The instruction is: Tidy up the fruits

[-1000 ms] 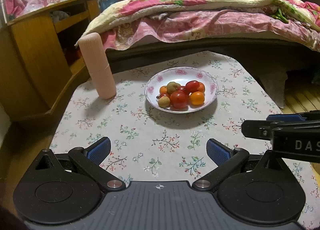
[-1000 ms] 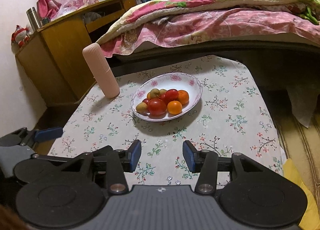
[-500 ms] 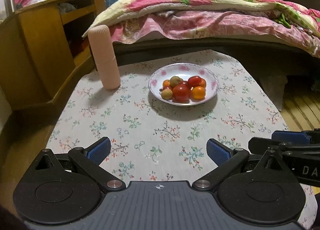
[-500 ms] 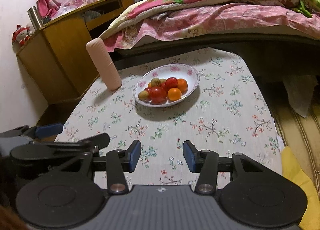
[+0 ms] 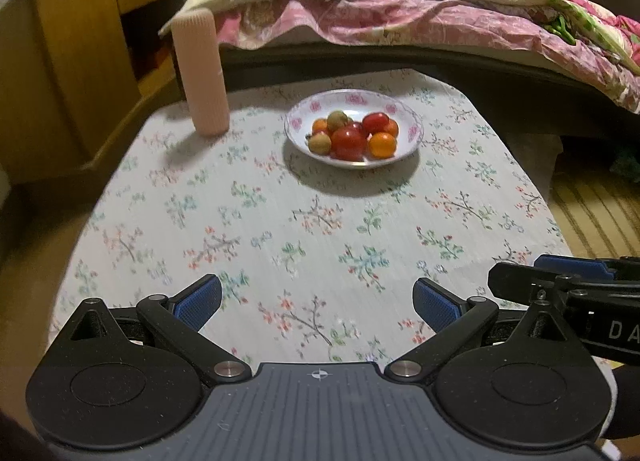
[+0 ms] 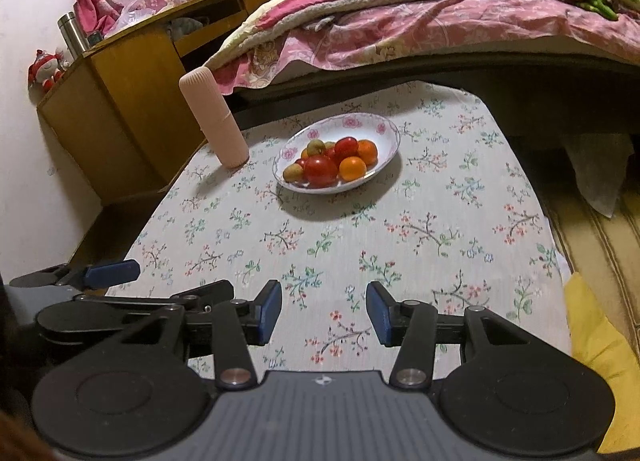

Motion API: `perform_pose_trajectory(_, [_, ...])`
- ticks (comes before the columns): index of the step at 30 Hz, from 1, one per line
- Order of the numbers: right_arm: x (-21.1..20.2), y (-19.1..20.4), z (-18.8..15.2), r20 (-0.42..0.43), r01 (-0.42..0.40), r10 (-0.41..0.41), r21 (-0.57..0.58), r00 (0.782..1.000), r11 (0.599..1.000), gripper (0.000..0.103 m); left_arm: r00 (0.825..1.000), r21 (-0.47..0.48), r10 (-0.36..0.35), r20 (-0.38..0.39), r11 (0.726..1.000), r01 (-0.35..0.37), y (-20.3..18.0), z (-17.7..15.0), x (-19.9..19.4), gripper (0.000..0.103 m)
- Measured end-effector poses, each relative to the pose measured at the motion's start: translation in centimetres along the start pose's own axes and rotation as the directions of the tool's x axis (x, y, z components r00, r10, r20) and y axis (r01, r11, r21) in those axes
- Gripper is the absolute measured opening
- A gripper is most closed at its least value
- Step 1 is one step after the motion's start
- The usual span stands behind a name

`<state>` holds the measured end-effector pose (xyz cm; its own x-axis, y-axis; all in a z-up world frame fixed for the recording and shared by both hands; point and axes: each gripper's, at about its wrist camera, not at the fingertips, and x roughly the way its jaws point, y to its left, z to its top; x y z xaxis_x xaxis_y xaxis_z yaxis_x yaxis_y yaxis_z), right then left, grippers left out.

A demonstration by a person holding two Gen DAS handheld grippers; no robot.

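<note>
Left gripper (image 5: 316,301): fingers spread wide, nothing between the blue pads (image 5: 199,298); it hovers over the near end of the table.

Right gripper (image 6: 323,312): fingers part-way apart and released, nothing between them; also over the near end, just beside the left one.

Change: compared with a second ago, both grippers have drawn back from the plate, which now sits smaller and farther up each view, and more bare cloth lies ahead of the fingers. The fruit pile looks the same as before. Judged from this, no fruit is being handled; either the sorting has not begun or the fruit is already gathered and the hands are retreating.

Fruits (image 5: 352,136): red tomatoes, orange citrus and small brownish-green pieces, heaped together in the plate.

Plate (image 5: 412,129): white, pink flower rim, standing toward the far middle of the table, well apart from both grippers.

Pink cylinder (image 5: 200,73): ribbed, upright, at the far left corner, near the plate but not touching.

Table (image 5: 280,245): covered in pale cloth printed with flower sprigs.

Room: bed (image 6: 440,17) with pink and yellow floral quilts past the far edge; wooden cabinet (image 6: 120,101) at left; striped mat on the floor at right.
</note>
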<state>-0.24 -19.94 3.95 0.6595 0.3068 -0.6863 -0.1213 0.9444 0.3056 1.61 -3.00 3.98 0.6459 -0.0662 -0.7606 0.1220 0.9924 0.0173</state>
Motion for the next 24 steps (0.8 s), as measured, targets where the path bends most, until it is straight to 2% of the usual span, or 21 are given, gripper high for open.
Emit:
perform_pose_trajectory(9, [-0.1,0.1,-1.1,-0.042,0.016,-0.016,-0.004,0.999,1.0,0.049,0.999,-0.009,0.043,-0.017,0.999,-0.043,0.0,-1.1,0.0,0.103])
perform_pose_trajectory(14, [0.2,0.1,-1.7,-0.074,0.044,-0.045,-0.011,0.996,0.999,0.049,0.999,-0.02,0.032,-0.008,0.999,-0.032,0.0,-1.2,-0.4,0.103])
perform_pose_trajectory(24, [0.4,-0.1,-1.9,-0.083,0.038,-0.038,-0.002,0.996,0.999,0.049,0.999,-0.019,0.036,-0.004,0.999,-0.036,0.0,-1.5,-0.3,0.103])
